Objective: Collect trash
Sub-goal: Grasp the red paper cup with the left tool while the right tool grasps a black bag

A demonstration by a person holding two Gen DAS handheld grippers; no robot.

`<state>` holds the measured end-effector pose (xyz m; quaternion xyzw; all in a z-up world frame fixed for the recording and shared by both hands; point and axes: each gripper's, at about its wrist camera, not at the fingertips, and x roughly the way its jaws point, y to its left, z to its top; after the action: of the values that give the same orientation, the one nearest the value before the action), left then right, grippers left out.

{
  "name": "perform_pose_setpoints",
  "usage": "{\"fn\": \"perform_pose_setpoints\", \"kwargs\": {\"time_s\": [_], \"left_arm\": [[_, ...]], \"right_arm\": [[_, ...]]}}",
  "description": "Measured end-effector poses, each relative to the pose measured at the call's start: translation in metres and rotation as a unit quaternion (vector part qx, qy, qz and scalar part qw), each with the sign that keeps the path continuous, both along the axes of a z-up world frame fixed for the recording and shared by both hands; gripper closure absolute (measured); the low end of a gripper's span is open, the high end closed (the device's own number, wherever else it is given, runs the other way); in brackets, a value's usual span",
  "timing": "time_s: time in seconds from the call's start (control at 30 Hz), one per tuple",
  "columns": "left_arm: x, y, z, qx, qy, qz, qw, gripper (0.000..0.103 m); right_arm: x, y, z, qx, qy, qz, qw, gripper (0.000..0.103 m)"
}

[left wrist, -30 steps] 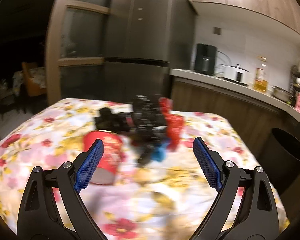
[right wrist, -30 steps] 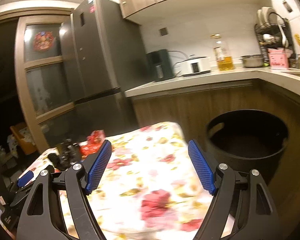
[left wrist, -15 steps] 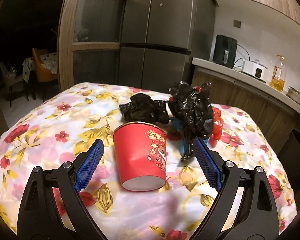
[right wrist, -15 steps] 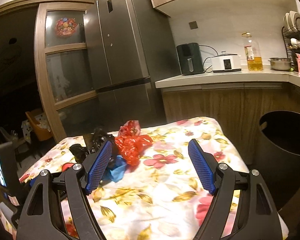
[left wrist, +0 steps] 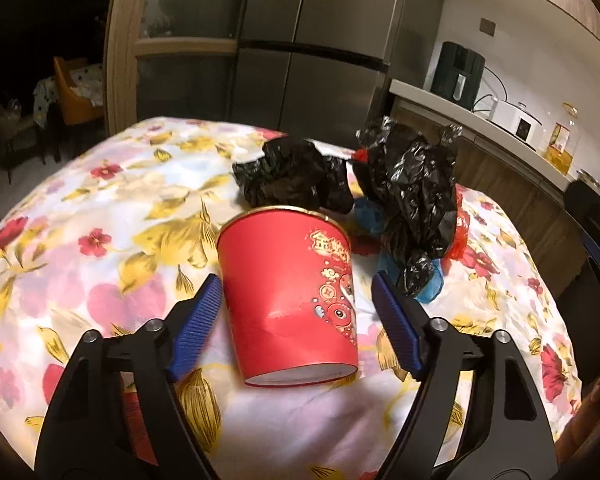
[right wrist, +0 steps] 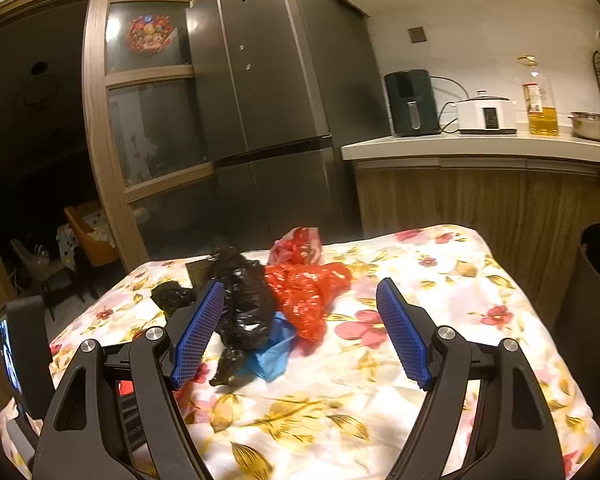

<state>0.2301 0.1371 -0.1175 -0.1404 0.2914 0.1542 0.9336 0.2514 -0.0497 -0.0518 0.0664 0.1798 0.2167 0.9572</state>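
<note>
Currently the left gripper (left wrist: 298, 318) straddles a red paper cup (left wrist: 290, 296) lying on its side on the floral tablecloth (left wrist: 112, 216), base toward the camera, rim pointing away. Jaws are closing. The cup is between the blue pads (left wrist: 198, 322); the left pad looks just at the cup wall and the right pad has a visible gap, so no squeeze yet. The cup wall has a crease low on the side.

Past the cup's rim sits a small crumpled black bag (left wrist: 296, 178), and to its right a larger crumpled black bag (left wrist: 414, 196) standing taller. Blue plastic (left wrist: 370, 214) shows under and beside the larger one, with a bit of red plastic behind it at the right.

The right gripper (right wrist: 300, 332) hangs above the table with fingers spread wide and nothing between them. Ahead of it is the same pile: larger black bag (right wrist: 244, 300) just beside its left pad in the picture, red plastic bag (right wrist: 306, 284) to the right of that and touching it, blue plastic (right wrist: 274, 350) sticking out underneath toward the camera. The small black bag (right wrist: 172, 296) is further left.

A black bin (right wrist: 592, 320) stands off the table's right edge. Fridge (right wrist: 268, 100) and counter (right wrist: 476, 146) with appliances are behind.
</note>
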Motion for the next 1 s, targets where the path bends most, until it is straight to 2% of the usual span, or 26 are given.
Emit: {"fn": "perform_pose_setpoints", "kwargs": {"time_s": [0.13,0.43,0.8,0.93,1.0], "left_arm": [[0.004,0.005,-0.005,-0.017,0.007,-0.006,0.9998,0.035],[-0.004,0.016,-0.002,-0.047,-0.012,-0.011,0.9988,0.037],[-0.037,0.025,0.024,-0.007,-0.051,0.011,0.9986,0.038],[-0.041,0.028,0.031,-0.001,-0.060,0.016,0.9981,0.038],[-0.042,0.029,0.033,0.000,-0.062,0.016,0.9980,0.038]], "right_arm": [[0.006,0.015,-0.003,-0.009,0.003,0.014,1.000,0.026],[0.018,0.040,-0.012,-0.028,0.011,0.029,0.999,0.026],[0.040,0.066,-0.021,-0.035,0.023,0.039,0.998,0.026],[0.048,0.077,-0.028,-0.045,0.034,0.044,0.997,0.033],[0.052,0.080,-0.031,-0.048,0.043,0.049,0.997,0.041]]}}
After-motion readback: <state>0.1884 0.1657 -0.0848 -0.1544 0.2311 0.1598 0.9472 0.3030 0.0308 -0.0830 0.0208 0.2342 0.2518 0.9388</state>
